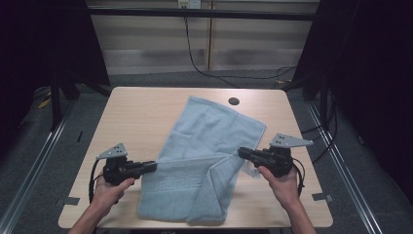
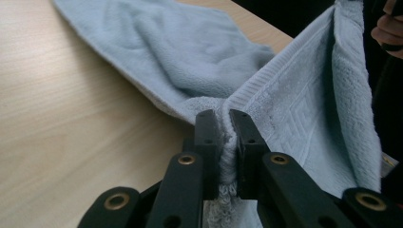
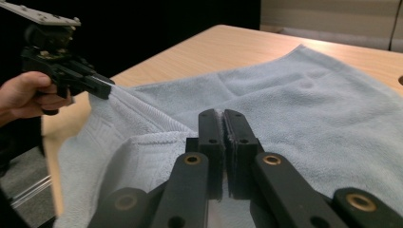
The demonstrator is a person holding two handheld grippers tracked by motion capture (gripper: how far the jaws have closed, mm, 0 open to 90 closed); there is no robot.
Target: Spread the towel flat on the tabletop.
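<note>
A light blue towel [image 1: 204, 151] lies across the middle of the wooden table, its near part lifted and stretched between my two grippers. My left gripper [image 1: 154, 165] is shut on the towel's left edge; in the left gripper view the cloth [image 2: 285, 109] is bunched between the jaws [image 2: 226, 124]. My right gripper [image 1: 242, 152] is shut on the towel's right edge; in the right gripper view a thin fold of the towel [image 3: 304, 109] sits pinched between the jaws [image 3: 222, 118]. The left gripper [image 3: 102, 88] also shows in the right gripper view, holding its edge.
The table [image 1: 131, 117] has bare wood left of the towel and a round cable hole [image 1: 234, 101] near its far edge. A black cable [image 1: 195, 53] runs over the floor behind. Dark frames stand on both sides.
</note>
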